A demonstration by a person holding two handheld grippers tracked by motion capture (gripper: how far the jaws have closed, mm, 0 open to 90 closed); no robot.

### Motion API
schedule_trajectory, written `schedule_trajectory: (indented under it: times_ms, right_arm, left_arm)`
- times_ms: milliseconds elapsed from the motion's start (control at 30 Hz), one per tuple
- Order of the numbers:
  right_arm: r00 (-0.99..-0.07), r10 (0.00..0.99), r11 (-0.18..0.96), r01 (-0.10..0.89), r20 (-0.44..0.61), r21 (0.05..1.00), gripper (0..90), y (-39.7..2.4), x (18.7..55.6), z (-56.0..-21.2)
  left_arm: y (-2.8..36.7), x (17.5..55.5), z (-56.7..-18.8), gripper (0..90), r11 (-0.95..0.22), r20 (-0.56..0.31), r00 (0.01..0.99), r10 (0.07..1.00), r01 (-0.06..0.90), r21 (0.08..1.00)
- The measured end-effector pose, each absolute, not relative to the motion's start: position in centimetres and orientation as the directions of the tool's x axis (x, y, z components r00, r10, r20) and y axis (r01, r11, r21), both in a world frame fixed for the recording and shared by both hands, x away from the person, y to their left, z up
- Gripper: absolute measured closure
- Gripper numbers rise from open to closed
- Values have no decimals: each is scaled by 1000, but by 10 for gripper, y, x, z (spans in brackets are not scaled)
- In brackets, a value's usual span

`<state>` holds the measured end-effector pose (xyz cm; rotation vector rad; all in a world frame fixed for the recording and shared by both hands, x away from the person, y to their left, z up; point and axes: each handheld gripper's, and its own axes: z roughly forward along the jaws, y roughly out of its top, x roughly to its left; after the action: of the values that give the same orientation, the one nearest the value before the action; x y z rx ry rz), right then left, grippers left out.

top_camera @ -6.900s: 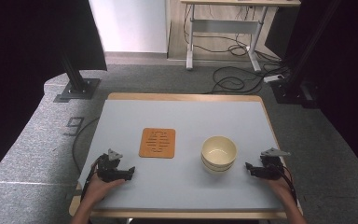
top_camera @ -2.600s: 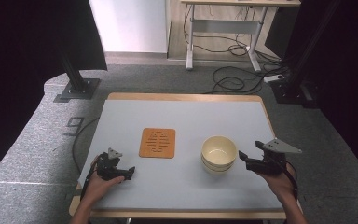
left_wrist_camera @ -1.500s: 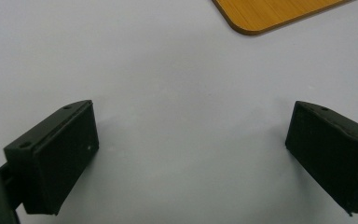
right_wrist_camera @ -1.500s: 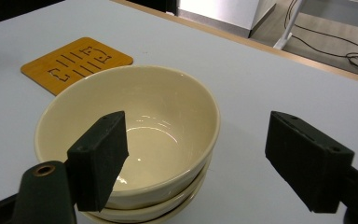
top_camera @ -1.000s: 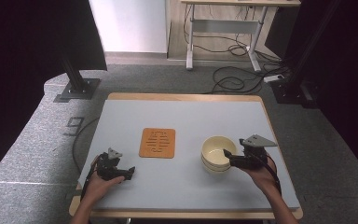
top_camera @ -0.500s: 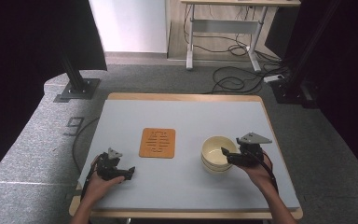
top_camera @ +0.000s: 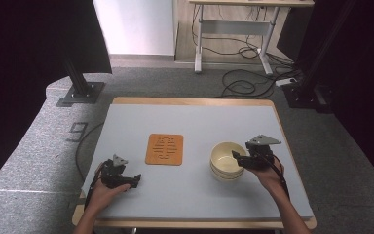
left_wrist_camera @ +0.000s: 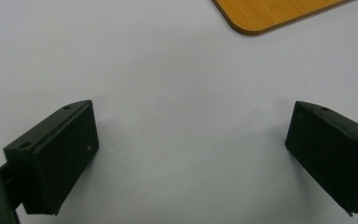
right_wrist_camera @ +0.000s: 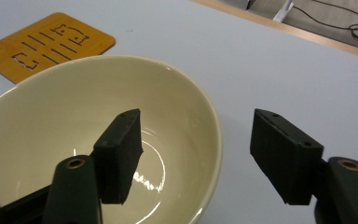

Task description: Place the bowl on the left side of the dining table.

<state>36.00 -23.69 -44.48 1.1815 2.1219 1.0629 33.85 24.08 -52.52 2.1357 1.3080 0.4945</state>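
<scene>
Right gripper (top_camera: pixel 237 157) has shifted from the table's (top_camera: pixel 195 117) 3 o'clock edge to the bowl (top_camera: pixel 225 158); jaws spread, straddling the rim (right_wrist_camera: pixel 216 135), one inside, one outside, not pinching; bowl sits right of centre, at 4 o'clock from the mat (top_camera: pixel 164 149); left gripper (top_camera: pixel 135 179) rests near the 7 o'clock corner, jaws wide apart over bare tabletop (left_wrist_camera: pixel 186 93).
</scene>
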Motion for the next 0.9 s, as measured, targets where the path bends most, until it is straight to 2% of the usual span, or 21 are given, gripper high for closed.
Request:
schedule_trajectory:
  times_ms: [333, 467, 833, 900]
  right_arm:
    - [-491, 870, 344, 518, -57, 783, 413, -233, 362, -448]
    - [-493, 867, 360, 528, -67, 769, 488, -230, 363, -447]
    - [-467, 879, 366, 533, -96, 763, 789, -230, 365, -446]
    - [-467, 880, 360, 535, -87, 764, 796, -232, 366, -446]
  left_arm:
    - [241, 338, -525, 23, -351, 13, 450, 893, 678, 646]
    - [241, 338, -525, 23, -350, 11, 450, 893, 678, 646]
    - [241, 338, -525, 23, -350, 12, 450, 893, 678, 647]
    - [241, 338, -525, 23, -350, 12, 450, 893, 678, 647]
